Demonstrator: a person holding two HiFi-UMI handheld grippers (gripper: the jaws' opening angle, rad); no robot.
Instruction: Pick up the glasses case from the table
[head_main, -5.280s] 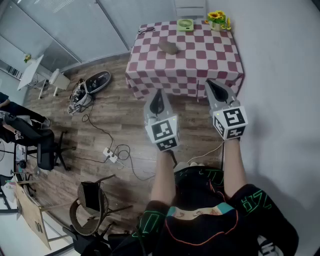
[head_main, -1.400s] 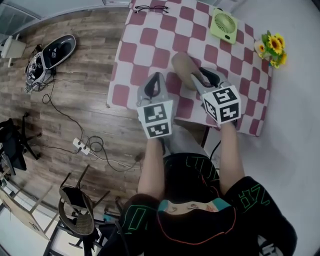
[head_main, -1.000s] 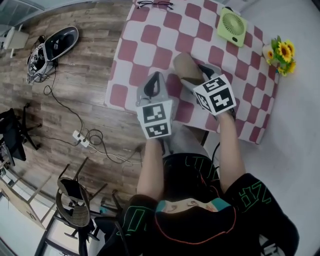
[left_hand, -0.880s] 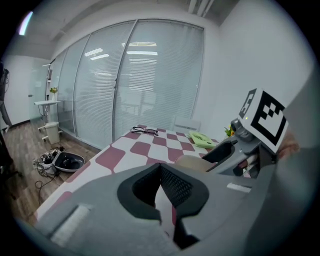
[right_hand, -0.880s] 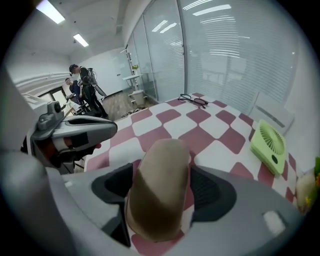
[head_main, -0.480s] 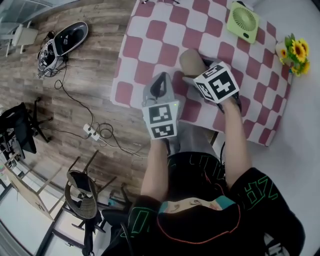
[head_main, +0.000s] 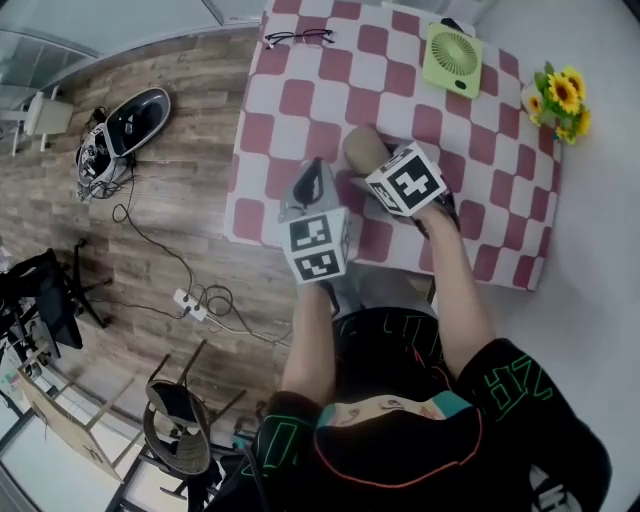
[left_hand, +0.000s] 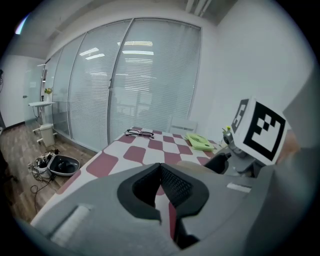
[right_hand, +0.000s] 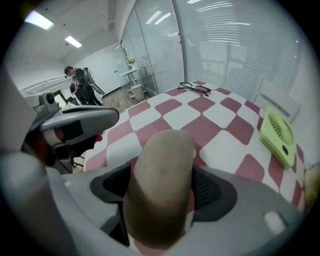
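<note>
The tan glasses case lies on the red-and-white checked table. My right gripper points steeply down over the case's near end. In the right gripper view the case fills the gap of the right gripper, its jaws standing wide on either side and closing; I see no firm press of the pads. The case rests on the cloth. My left gripper hovers at the table's front edge, left of the case, shut and empty; in its own view the left gripper shows its tips together.
A pair of black glasses lies at the table's far left. A green fan and a pot of sunflowers stand at the far right. On the wooden floor lie a black-and-white device and a cabled power strip.
My right gripper came down over the case, so that its jaws now stand on both sides of it. The left gripper kept its place.
</note>
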